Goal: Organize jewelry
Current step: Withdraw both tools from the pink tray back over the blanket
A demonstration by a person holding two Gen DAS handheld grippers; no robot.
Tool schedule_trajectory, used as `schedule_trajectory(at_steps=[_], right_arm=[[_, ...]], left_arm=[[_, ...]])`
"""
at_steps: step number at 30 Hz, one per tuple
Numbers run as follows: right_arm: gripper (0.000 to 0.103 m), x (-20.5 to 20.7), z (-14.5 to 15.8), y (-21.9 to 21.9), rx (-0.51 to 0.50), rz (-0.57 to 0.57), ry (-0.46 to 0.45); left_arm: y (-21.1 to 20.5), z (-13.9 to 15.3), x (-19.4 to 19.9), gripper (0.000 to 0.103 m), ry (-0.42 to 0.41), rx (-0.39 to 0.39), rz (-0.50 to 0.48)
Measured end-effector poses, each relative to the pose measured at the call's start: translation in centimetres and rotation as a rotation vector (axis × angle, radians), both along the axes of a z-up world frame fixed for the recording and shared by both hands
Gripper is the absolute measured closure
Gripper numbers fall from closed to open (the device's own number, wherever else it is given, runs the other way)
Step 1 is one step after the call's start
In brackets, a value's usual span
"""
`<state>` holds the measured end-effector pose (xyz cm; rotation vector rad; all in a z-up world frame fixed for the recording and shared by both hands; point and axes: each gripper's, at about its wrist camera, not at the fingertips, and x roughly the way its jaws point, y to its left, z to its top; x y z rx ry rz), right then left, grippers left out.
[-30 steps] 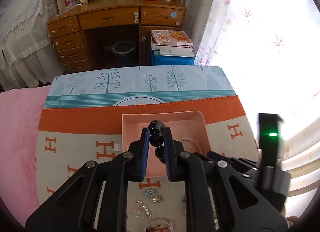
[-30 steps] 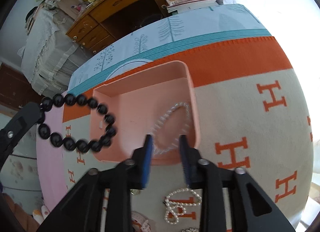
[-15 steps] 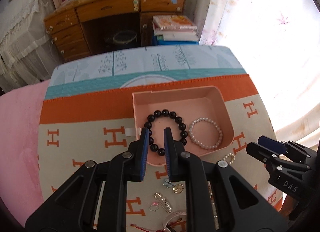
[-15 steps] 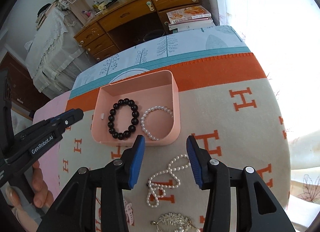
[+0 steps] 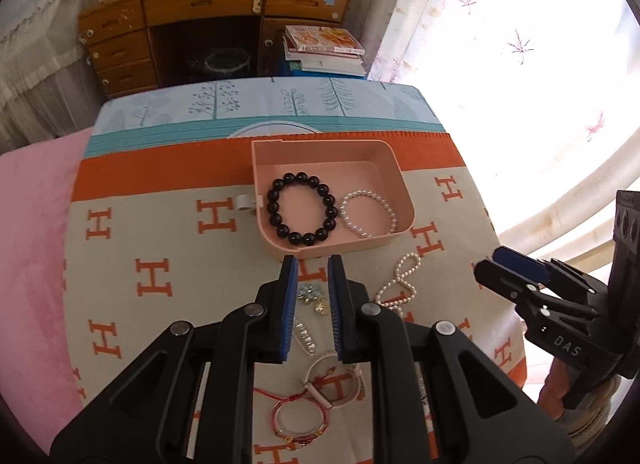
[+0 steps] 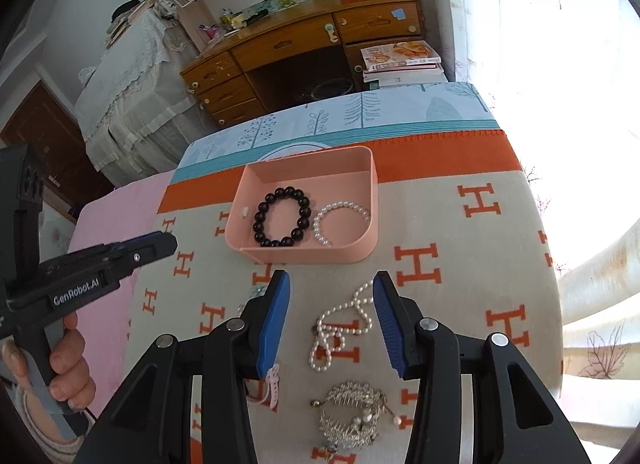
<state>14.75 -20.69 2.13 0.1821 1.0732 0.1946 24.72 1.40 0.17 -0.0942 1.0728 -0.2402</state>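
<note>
A pink tray (image 5: 276,151) (image 6: 360,252) sits on the orange-and-beige cloth. In it lie a black bead bracelet (image 5: 302,208) (image 6: 282,217) and a small pearl bracelet (image 5: 368,212) (image 6: 340,221). My left gripper (image 5: 313,264) is open and empty, just in front of the tray, above a flower charm (image 5: 309,292) and a rhinestone clip (image 5: 305,336). My right gripper (image 6: 331,278) is wide open and empty above a pearl necklace (image 6: 340,328) (image 5: 400,284). A silver hair comb (image 6: 354,414) lies nearer me.
A red string bracelet (image 5: 298,416) and a white strap (image 5: 336,376) lie under the left gripper. A pink blanket (image 5: 32,244) lies to the left. A wooden desk (image 5: 216,19), a stack of books (image 5: 324,49) and a curtained window (image 5: 520,63) are beyond the table.
The left gripper let the black bead bracelet go into the tray, opened and drew back toward me. The right gripper opened wider and pulled back over the pearl necklace.
</note>
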Motion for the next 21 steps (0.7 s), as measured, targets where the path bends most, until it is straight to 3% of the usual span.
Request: schedule_trajectory(at_steps=[5, 10, 12, 14, 17, 21], right_arm=[[0.059, -3.7, 0.8, 0.4, -0.022, 0.043, -0.023], [0.058, -7.1, 1.1, 0.3, -0.05, 0.066, -0.047], [0.053, -8.6, 0.9, 0.0, -0.04, 0.066, -0.052], [0.046, -9.7, 0.5, -0.5, -0.047, 0.054, -0.061], [0.045, -11.7, -0.4, -1.3, -0.07, 0.01, -0.083], [0.045, -13.4, -2.4, -2.8, -0.058, -0.032, -0.05]], left_arm=[[1.3, 0.8, -3.6, 0.09, -0.043, -0.018, 0.01], [2.9, 1.1, -7.8, 0.09, -0.108, 0.045, 0.052], [3.6, 0.5, -9.3, 0.09, -0.11, 0.038, 0.062], [4.0, -0.6, -10.9, 0.09, -0.111, 0.046, 0.076], [4.1, -2.8, -13.0, 0.09, -0.109, 0.091, 0.102], [3.9, -7.7, -14.8, 0.09, -0.006, 0.151, 0.112]])
